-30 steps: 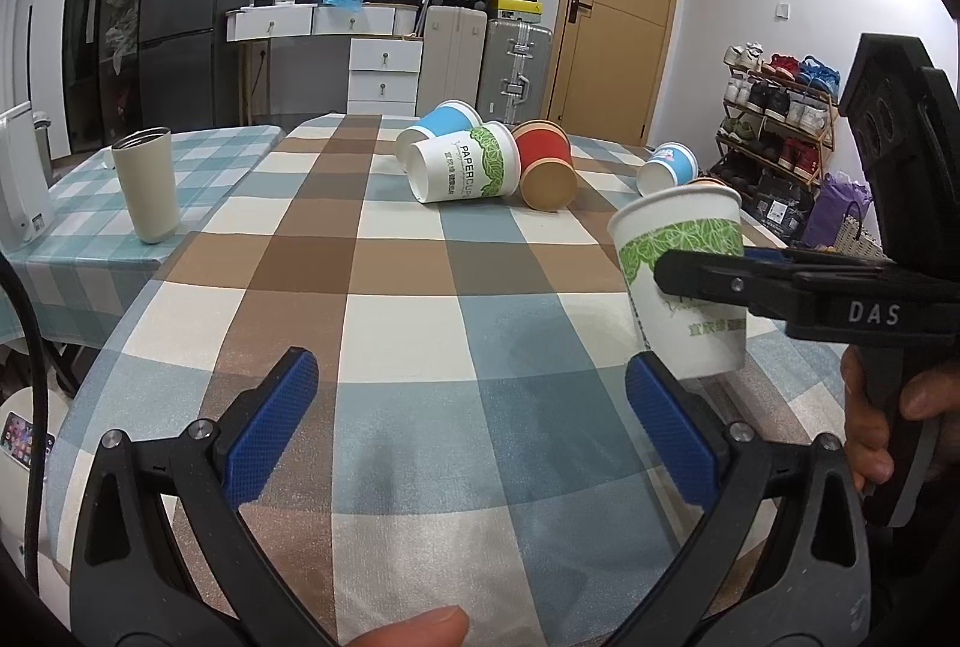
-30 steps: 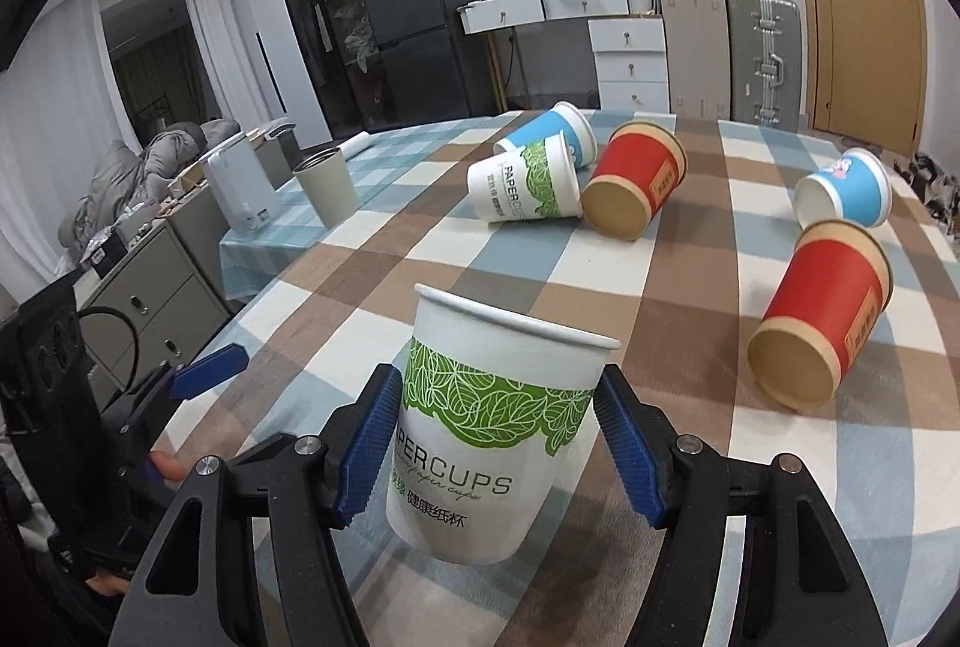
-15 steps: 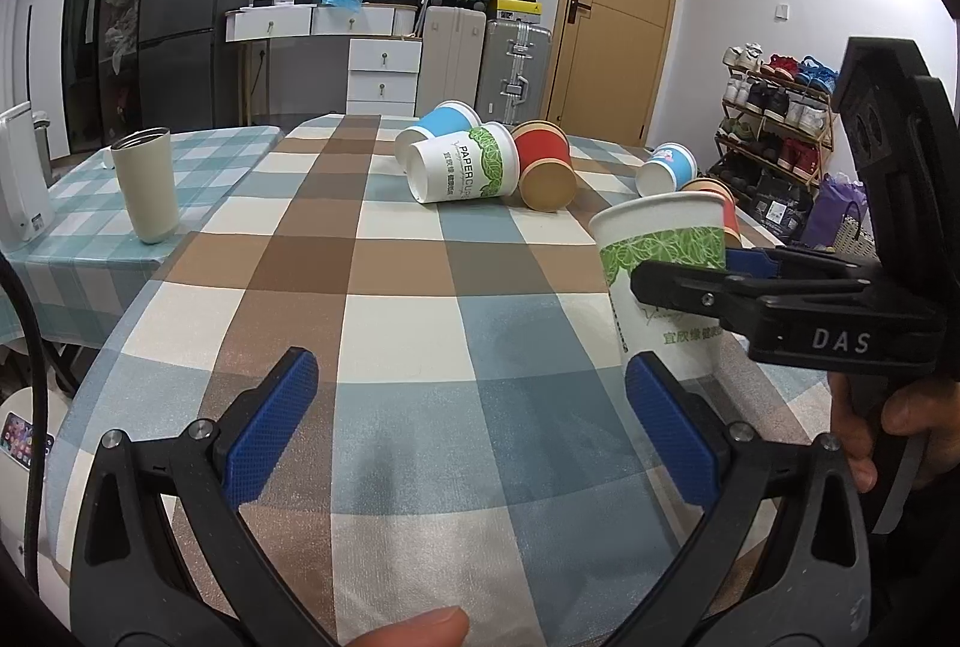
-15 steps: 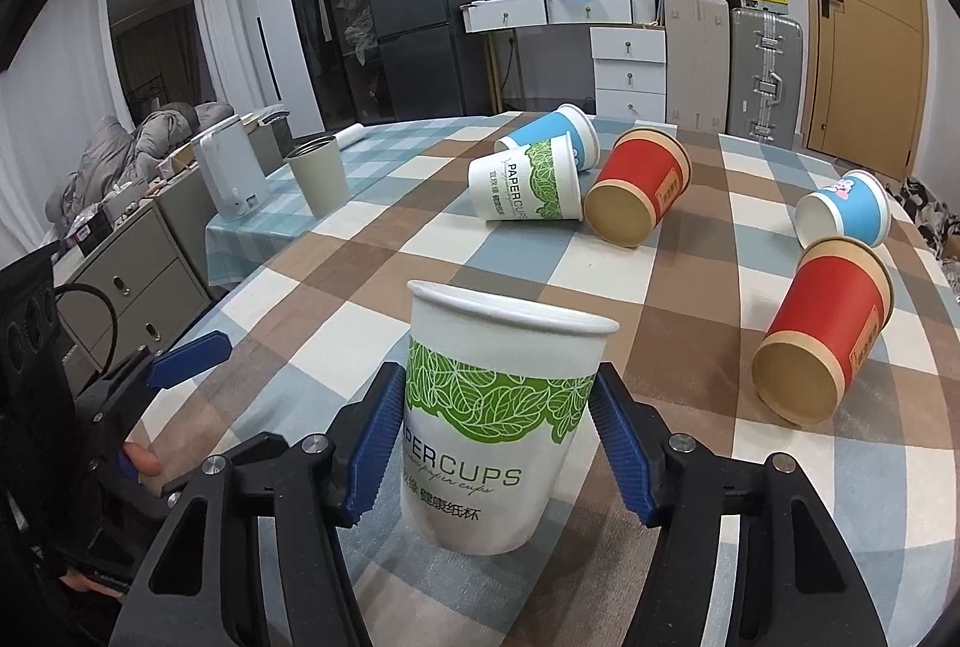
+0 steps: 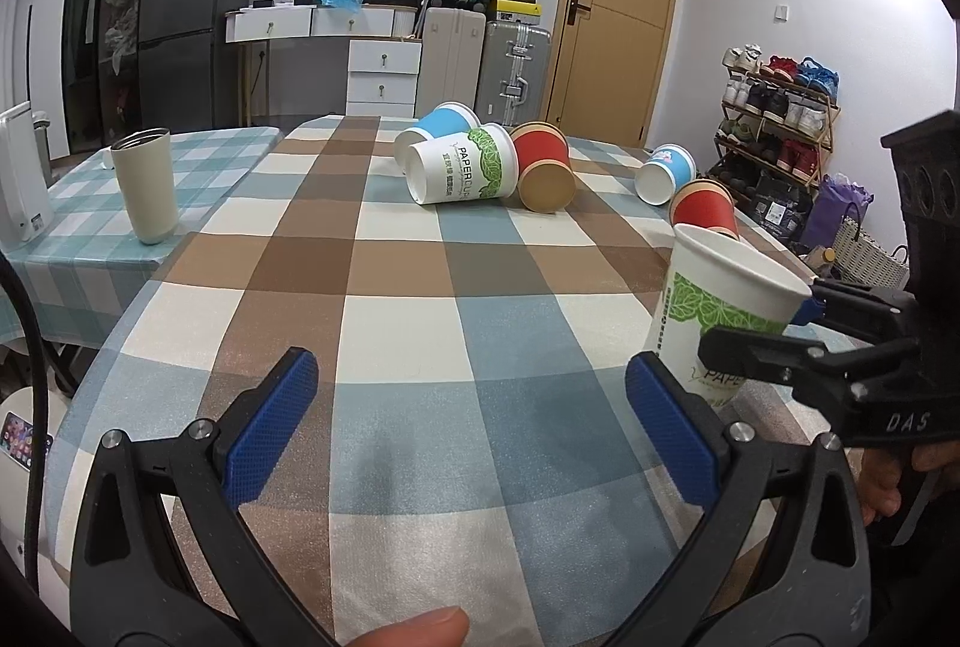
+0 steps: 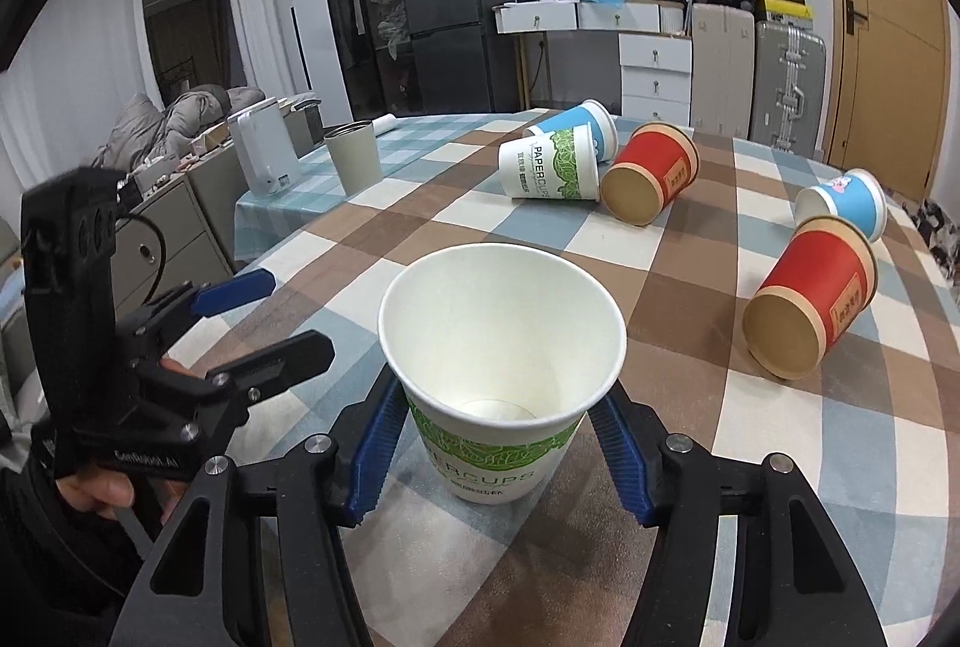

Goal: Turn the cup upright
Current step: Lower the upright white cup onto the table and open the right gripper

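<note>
Stood mouth-up, a white-and-green paper cup (image 6: 503,347), near the 6 o'clock edge of the checked table (image 5: 414,287), pinched below the rim at 3 and 9 o'clock between the pads of the right gripper (image 6: 498,449); could not tell whether the base touched the cloth. Judged light, thin-walled and easily crushed, so best held gently on the stiffer lower wall, not the soft rim. Saw the left gripper (image 5: 471,428) spread wide and empty at 9 o'clock, and the tipped cups (image 6: 552,167) lying from 12 to 2 o'clock.
</note>
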### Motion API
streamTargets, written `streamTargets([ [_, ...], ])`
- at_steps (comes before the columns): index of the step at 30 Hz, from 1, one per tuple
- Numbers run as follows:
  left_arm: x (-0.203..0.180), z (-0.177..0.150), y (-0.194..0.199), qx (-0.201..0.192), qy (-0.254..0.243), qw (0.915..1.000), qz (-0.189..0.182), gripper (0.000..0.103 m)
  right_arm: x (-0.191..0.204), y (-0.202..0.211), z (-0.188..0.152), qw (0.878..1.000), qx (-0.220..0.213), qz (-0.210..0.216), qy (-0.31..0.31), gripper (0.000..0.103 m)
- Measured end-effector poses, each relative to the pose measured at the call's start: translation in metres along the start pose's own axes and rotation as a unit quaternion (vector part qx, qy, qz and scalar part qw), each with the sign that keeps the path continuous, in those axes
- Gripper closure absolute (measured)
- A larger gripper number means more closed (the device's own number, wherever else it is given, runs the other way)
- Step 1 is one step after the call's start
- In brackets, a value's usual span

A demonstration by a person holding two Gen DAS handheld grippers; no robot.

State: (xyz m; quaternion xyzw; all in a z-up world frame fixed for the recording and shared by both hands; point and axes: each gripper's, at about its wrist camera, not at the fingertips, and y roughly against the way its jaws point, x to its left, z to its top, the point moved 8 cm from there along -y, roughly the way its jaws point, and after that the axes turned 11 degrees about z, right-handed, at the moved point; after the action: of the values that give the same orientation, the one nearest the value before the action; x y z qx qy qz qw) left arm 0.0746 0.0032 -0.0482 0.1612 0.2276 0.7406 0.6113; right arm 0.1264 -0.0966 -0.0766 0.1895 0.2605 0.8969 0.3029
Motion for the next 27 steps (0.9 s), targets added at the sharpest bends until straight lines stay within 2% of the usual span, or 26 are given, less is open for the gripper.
streamTargets([
  [9, -0.001, 0.001, 0.000, -0.001, 0.000, 1.0000, -0.001, 0.001, 0.000, -0.008, 0.008, 0.999, -0.015, -0.033, 0.013, 0.041],
  [19, -0.001, 0.000, 0.000, -0.002, 0.000, 1.0000, 0.000, 0.001, 0.001, -0.011, 0.006, 0.999, -0.011, -0.037, 0.020, 0.040],
  [21, -0.001, 0.001, 0.000, -0.002, 0.000, 1.0000, 0.000, 0.001, 0.000, -0.009, 0.006, 0.999, -0.014, -0.028, 0.014, 0.037],
  [25, -0.001, 0.001, 0.001, -0.004, 0.001, 1.0000, -0.001, 0.001, -0.002, -0.002, 0.007, 0.999, -0.031, -0.020, 0.010, 0.014],
  [27, -0.001, 0.002, 0.003, -0.007, 0.000, 1.0000, -0.003, 0.001, -0.003, 0.006, 0.008, 0.999, -0.046, -0.020, 0.011, 0.010],
])
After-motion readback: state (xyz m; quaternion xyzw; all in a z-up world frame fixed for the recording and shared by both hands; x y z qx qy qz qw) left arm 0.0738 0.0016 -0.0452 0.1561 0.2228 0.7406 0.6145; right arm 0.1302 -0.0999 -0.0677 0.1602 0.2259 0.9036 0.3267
